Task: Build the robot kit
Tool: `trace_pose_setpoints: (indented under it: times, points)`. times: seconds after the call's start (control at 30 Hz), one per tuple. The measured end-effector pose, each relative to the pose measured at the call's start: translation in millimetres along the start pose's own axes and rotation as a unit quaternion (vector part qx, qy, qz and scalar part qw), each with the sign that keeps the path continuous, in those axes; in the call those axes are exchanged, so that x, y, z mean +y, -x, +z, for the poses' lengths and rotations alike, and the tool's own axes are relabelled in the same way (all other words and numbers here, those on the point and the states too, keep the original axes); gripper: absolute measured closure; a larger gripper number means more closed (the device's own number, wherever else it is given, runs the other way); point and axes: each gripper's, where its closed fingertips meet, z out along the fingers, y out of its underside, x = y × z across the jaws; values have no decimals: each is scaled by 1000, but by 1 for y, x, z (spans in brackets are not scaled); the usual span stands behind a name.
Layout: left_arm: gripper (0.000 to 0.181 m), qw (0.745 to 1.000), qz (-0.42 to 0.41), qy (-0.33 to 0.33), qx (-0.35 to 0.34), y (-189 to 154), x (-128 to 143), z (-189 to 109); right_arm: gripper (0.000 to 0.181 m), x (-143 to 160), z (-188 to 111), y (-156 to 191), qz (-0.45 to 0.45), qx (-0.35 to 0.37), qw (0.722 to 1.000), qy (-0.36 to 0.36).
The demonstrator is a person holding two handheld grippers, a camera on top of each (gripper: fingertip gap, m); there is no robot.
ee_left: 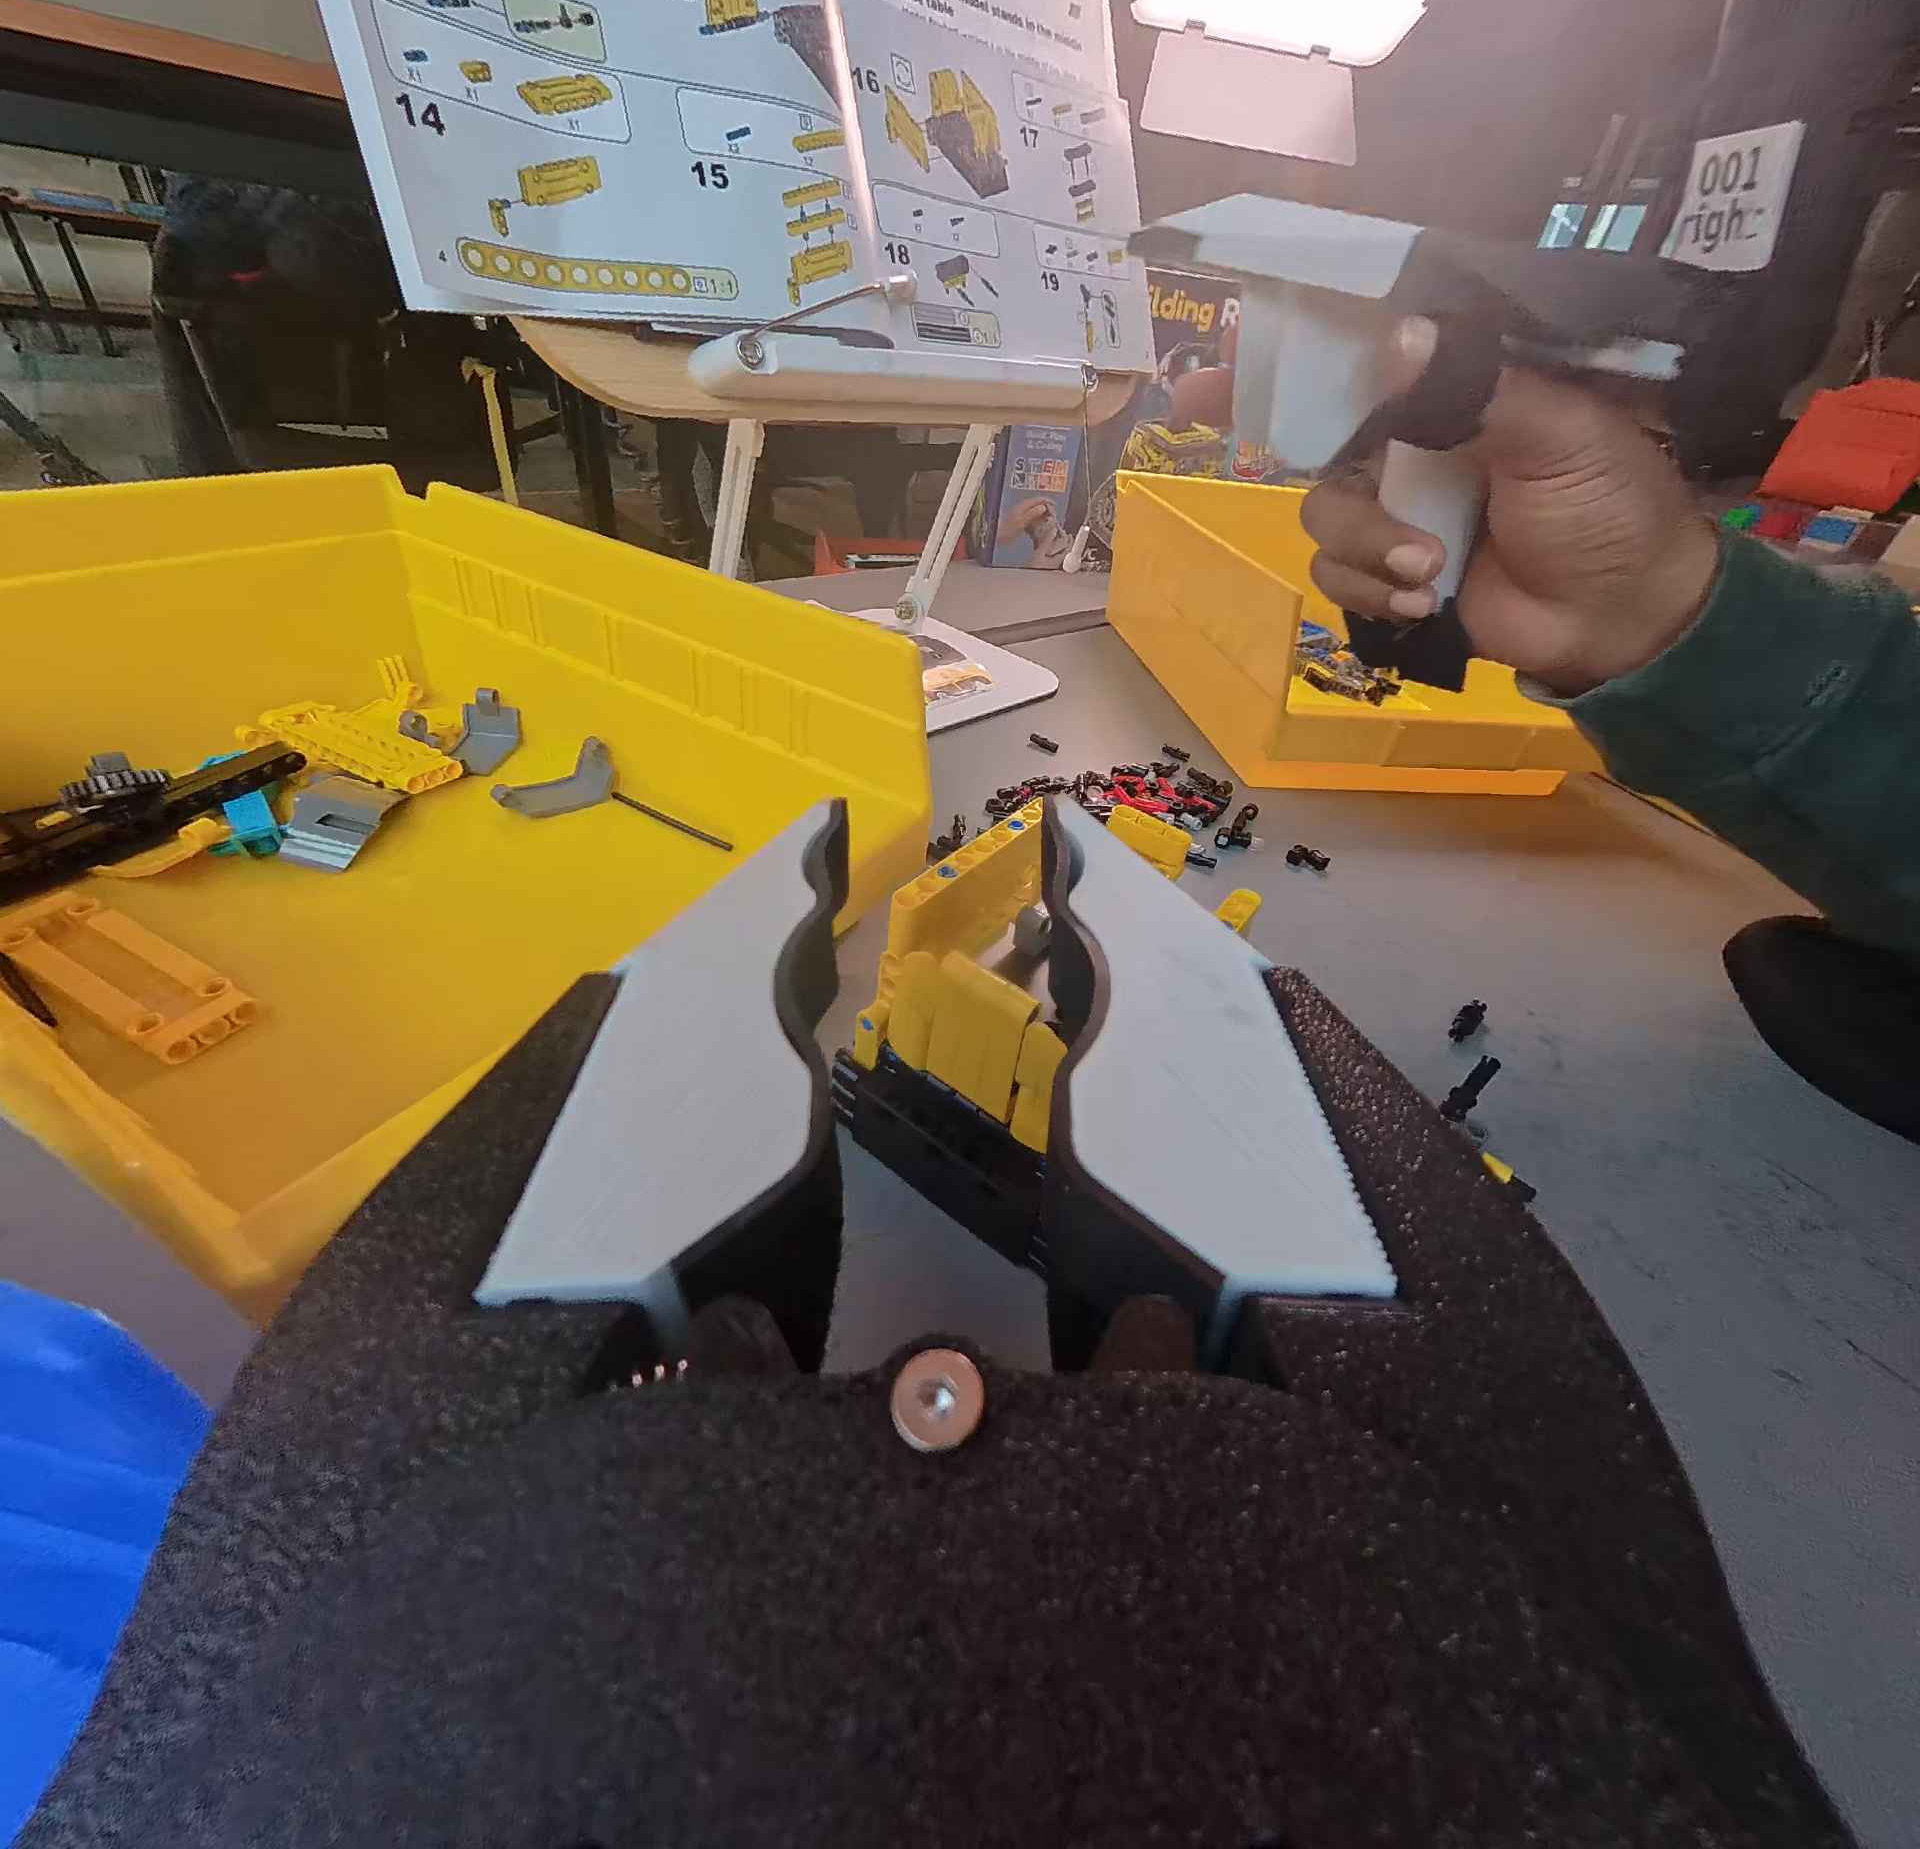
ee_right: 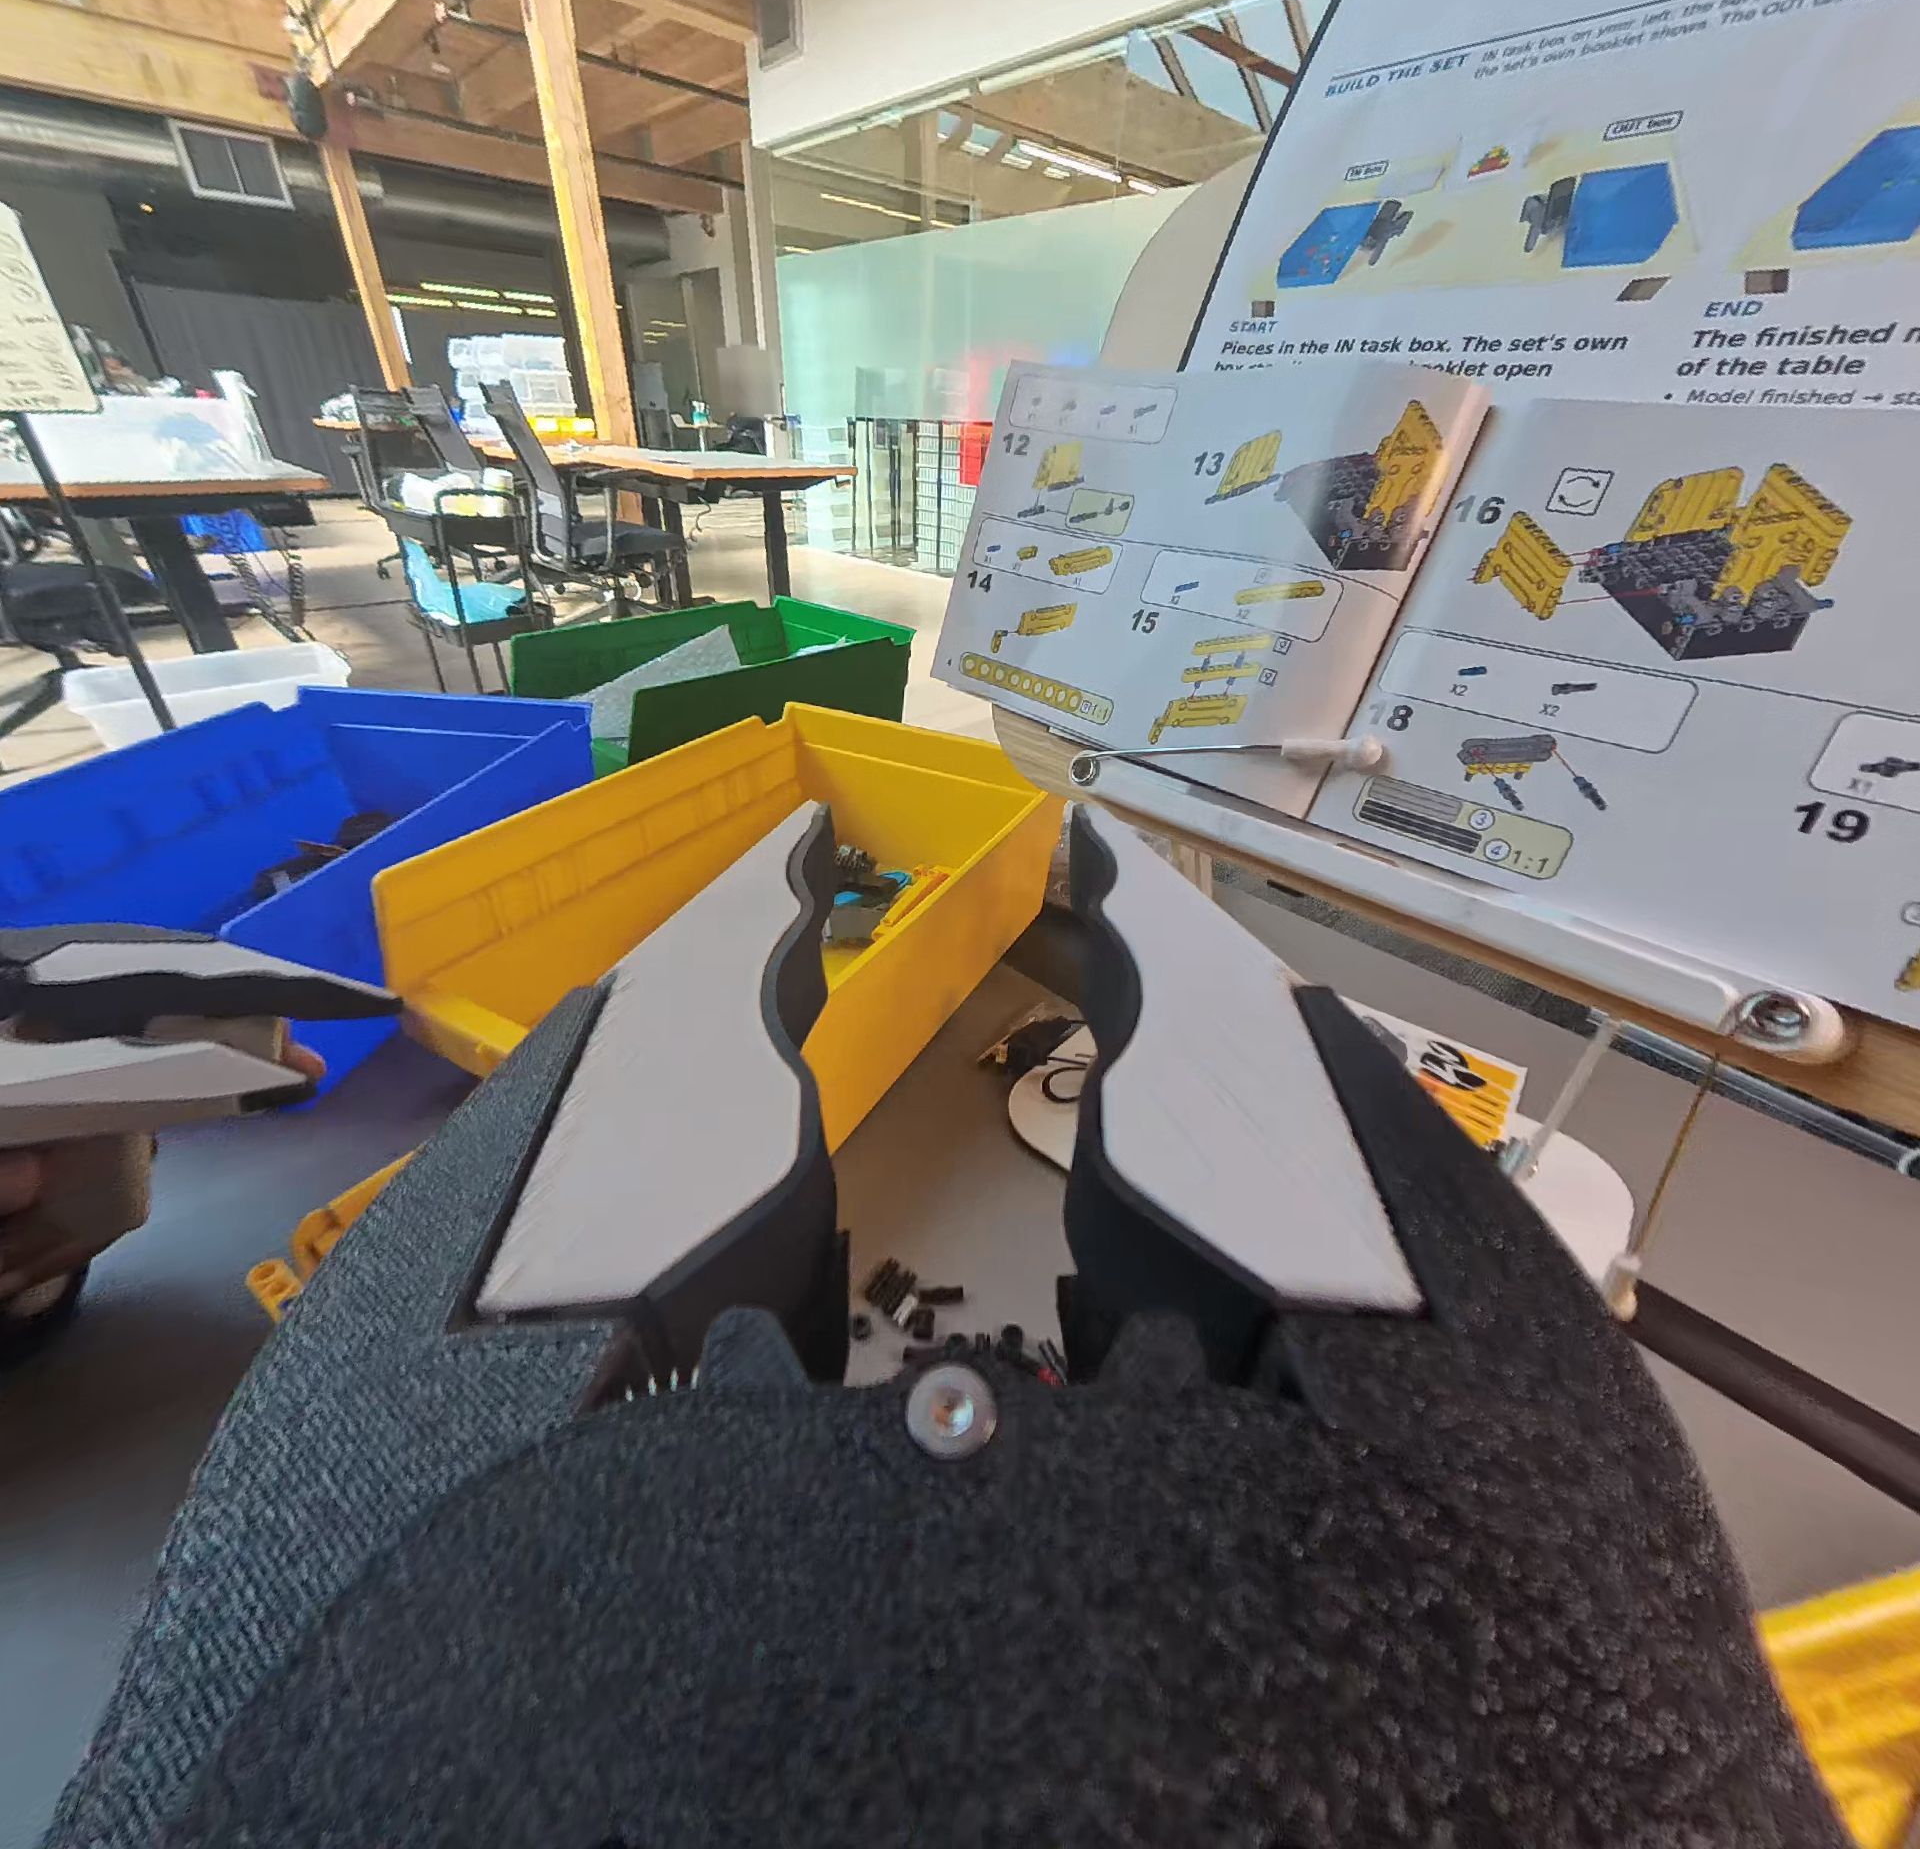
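Note:
My left gripper is low over the grey table, its jaws on either side of a yellow and black brick model and closed against it. The model's far end sticks out past the fingertips. My right gripper is open and empty, raised in the air and facing the yellow bin and the open instruction booklet. It also shows in the left wrist view, held by a hand at the upper right. The left gripper shows at the left edge of the right wrist view.
The yellow bin at the left holds several loose yellow, grey and black parts. A second yellow bin stands at the right. Small black and red pins lie scattered between them. The booklet is clipped to a stand. Blue and green bins stand behind. One gripper's finger ends stand about 20 cm off the other's.

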Motion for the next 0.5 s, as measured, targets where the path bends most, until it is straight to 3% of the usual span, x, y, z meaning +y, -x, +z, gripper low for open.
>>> trace_pose_setpoints:
  times: [0.33, 0.5]
  points:
    - [141, 999, -7, -10, -37, 11, -10, -11, 137, 37, -171, 13, -24, 56, 993, 99]
    - [139, 999, -8, -4, -48, 16, -8, -12, 137, 31, -249, 9, -49, 126, 984, 113]
